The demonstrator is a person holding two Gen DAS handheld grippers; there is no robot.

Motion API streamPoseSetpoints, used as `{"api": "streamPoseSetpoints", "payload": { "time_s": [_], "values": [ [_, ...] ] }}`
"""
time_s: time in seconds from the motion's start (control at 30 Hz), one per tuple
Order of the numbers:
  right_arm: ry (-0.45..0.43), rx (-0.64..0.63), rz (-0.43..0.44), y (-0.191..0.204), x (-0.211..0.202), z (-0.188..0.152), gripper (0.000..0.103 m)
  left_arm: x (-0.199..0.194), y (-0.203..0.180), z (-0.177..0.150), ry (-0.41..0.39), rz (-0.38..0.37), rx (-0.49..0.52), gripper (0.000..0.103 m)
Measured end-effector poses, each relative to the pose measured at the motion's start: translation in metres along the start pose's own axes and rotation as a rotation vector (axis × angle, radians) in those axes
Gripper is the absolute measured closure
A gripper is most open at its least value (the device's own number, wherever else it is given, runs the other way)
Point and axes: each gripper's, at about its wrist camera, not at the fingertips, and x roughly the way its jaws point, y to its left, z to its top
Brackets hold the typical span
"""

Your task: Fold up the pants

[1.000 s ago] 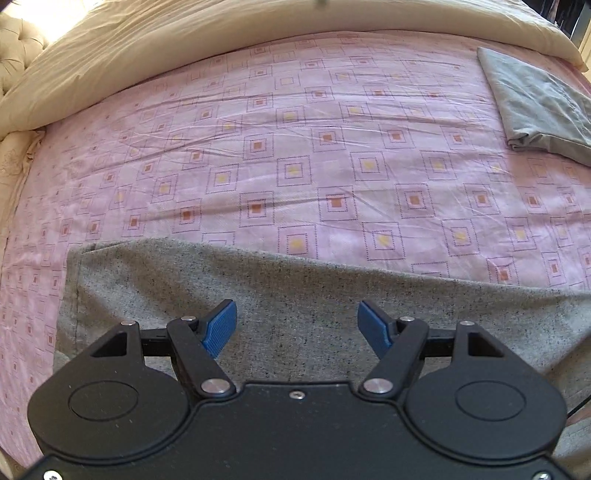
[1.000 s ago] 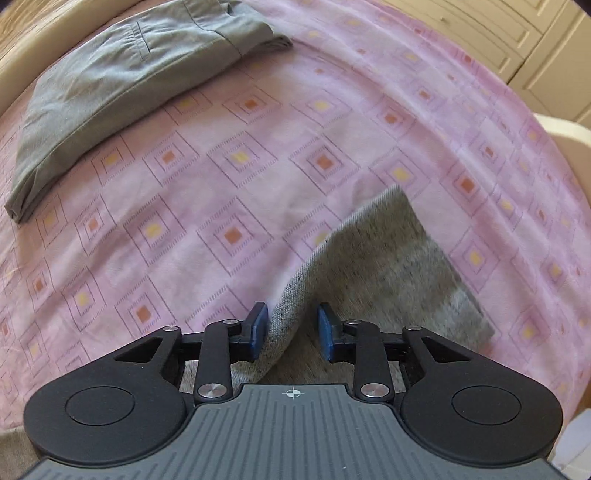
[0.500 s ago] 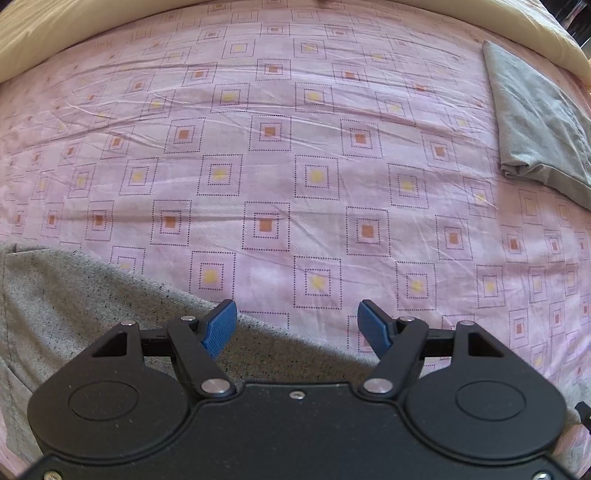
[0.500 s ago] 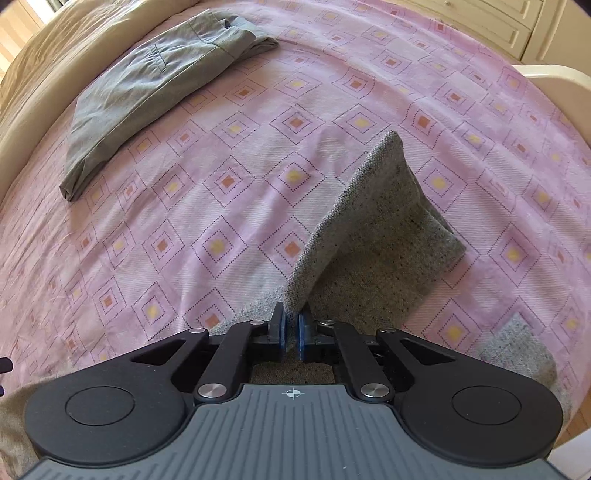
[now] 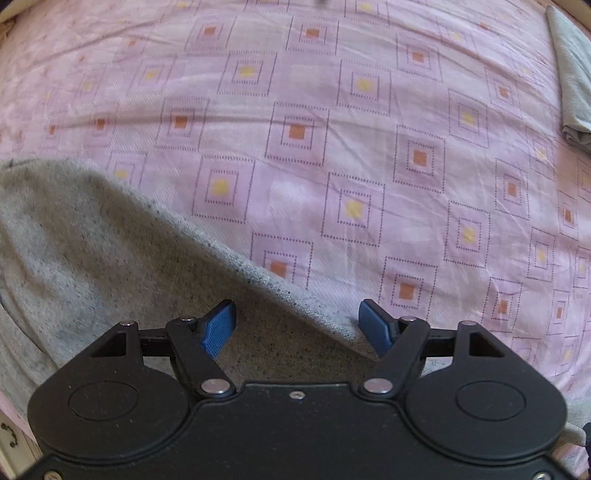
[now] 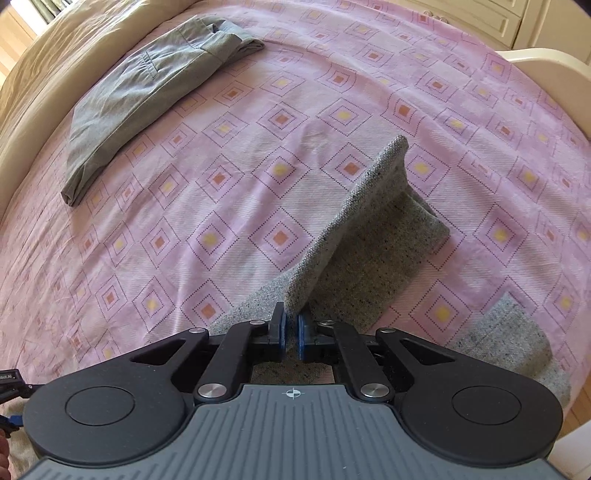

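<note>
Right gripper [image 6: 291,329] clamped on an edge of the speckled grey pants [image 6: 373,236], lifting it into a ridge above the pink patterned bedsheet [image 6: 221,184]. Left gripper [image 5: 297,326] spread wide, 2 blue pads [image 5: 218,328] clear of the cloth, hovering over its slanting hem. Folded grey trousers [image 6: 147,96] lying well apart near the beige duvet [image 6: 48,55].

light: soft daylight, brightest upper left | shadows: faint | blur: left view slightly smeared | edges: strong fisheye bending

Pink patterned bedsheet [image 6: 229,155], cream drawers [image 6: 480,14]
</note>
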Motion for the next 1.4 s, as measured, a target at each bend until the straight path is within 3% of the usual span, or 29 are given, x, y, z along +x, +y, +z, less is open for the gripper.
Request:
{"api": "streamPoseSetpoints", "payload": {
  "time_s": [0.07, 0.13, 0.17, 0.27, 0.43, 0.6, 0.77, 0.93, 1.03, 1.17, 1.23, 1.3, 1.4],
  "values": [
    [-0.008, 0.0, 0.01, 0.001, -0.004, 0.002, 0.097, 0.006, 0.006, 0.0, 0.026, -0.041, -0.039, 0.039],
    [-0.018, 0.005, 0.031, 0.003, -0.009, 0.006, 0.097, -0.002, 0.012, -0.002, -0.005, -0.058, -0.073, 0.06],
    [-0.025, 0.009, 0.042, 0.004, -0.012, 0.009, 0.097, -0.007, 0.015, -0.002, -0.02, -0.085, -0.08, 0.088],
    [-0.074, 0.006, 0.112, 0.009, -0.026, 0.021, 0.097, -0.04, 0.023, -0.009, -0.161, -0.15, -0.06, 0.093],
    [-0.24, -0.029, 0.317, 0.017, -0.078, 0.029, 0.097, -0.119, 0.032, -0.034, -0.442, -0.152, 0.068, 0.094],
    [-0.313, -0.073, 0.333, 0.005, -0.117, -0.002, 0.097, -0.157, 0.064, -0.085, -0.538, -0.221, 0.11, 0.094],
    [-0.267, -0.044, 0.225, -0.028, -0.115, -0.054, 0.097, -0.145, 0.082, -0.151, -0.522, -0.223, 0.176, 0.094],
    [-0.172, -0.014, 0.108, -0.058, -0.084, -0.104, 0.097, -0.097, 0.084, -0.199, -0.404, -0.161, 0.273, 0.094],
    [-0.112, 0.05, 0.076, -0.07, -0.059, -0.121, 0.097, -0.067, 0.079, -0.209, -0.34, -0.108, 0.335, 0.094],
    [-0.101, 0.114, 0.093, -0.077, -0.053, -0.133, 0.094, -0.053, 0.078, -0.211, -0.329, -0.101, 0.367, 0.094],
    [-0.129, 0.172, 0.119, -0.086, -0.061, -0.136, 0.091, -0.054, 0.078, -0.208, -0.336, -0.115, 0.364, 0.094],
    [-0.166, 0.225, 0.126, -0.095, -0.067, -0.137, 0.079, -0.056, 0.082, -0.209, -0.349, -0.125, 0.364, 0.094],
    [-0.238, 0.302, 0.094, -0.114, -0.072, -0.135, 0.076, -0.059, 0.081, -0.207, -0.362, -0.127, 0.361, 0.093]
  ]
}}
